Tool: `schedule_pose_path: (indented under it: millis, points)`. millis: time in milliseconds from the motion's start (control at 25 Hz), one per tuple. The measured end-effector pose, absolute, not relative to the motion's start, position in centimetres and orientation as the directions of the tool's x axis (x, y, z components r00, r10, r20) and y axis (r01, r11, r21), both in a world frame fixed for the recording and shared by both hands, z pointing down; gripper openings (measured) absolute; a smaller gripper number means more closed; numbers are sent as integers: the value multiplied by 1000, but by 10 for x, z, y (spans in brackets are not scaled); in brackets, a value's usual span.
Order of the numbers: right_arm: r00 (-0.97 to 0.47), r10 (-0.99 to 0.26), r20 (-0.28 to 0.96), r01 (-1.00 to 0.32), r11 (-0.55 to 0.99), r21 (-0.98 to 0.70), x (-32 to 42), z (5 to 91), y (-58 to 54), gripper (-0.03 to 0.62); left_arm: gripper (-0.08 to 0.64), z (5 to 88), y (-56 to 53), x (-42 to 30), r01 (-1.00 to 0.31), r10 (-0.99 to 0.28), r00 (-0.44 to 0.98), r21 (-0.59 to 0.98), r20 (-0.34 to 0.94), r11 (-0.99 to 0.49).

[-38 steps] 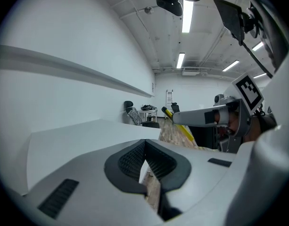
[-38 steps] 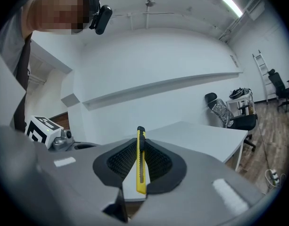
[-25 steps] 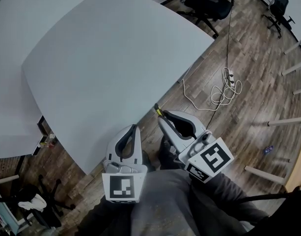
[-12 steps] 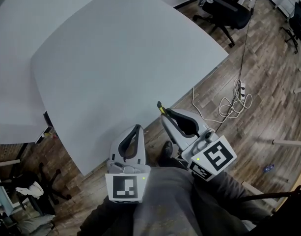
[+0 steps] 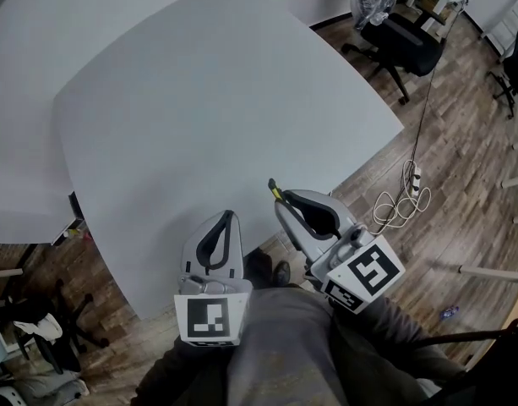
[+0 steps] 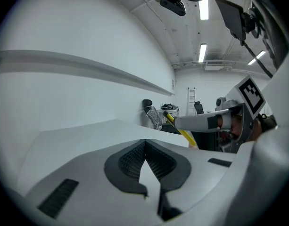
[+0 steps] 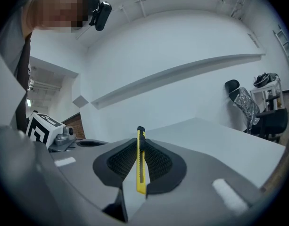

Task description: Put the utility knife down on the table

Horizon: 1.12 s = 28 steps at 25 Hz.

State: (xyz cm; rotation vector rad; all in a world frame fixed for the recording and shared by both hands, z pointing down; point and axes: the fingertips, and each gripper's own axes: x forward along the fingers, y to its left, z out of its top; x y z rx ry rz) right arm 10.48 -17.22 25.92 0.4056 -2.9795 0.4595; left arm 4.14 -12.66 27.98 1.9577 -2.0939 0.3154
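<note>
Right gripper (image 7: 140, 150) jaws clamped on the knife (image 7: 141, 173), left gripper (image 6: 145, 166) jaws shut on nothing, and both have just advanced from over the floor (image 5: 436, 260) to the table (image 5: 199, 100) near edge, so the knife's still airborne, set-down looks next.

Counter (image 5: 199, 100): wide, white, filling the upper left.
Left tool (image 5: 227, 218): tips over the counter's near edge, jaws drawn together to a point, marker cube toward the lap.
Right tool (image 5: 280, 200): just beside the left, clamped on the utility knife (image 5: 274, 189), yellow-and-black end poking past the tips.
Floor (image 5: 461, 167): wood planks; white cable (image 5: 394, 210) looped near the counter's corner; black office chair (image 5: 400, 41) beyond.
</note>
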Motion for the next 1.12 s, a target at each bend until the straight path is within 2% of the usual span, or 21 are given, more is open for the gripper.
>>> schedule_pose_path:
  millis: [520, 840, 1120]
  points:
    - [-971, -157, 178, -207, 926, -314, 29, 281, -212, 52, 3, 297, -165, -28, -991, -926, -111, 30, 361, 130]
    - [-974, -99, 202, -159, 937, -311, -23, 288, -227, 52, 3, 307, -170, -85, -973, -905, -189, 54, 380, 226]
    - [-977, -53, 205, -114, 947, -301, -42, 281, -236, 52, 3, 305, -175, -99, -961, -897, -228, 60, 378, 269]
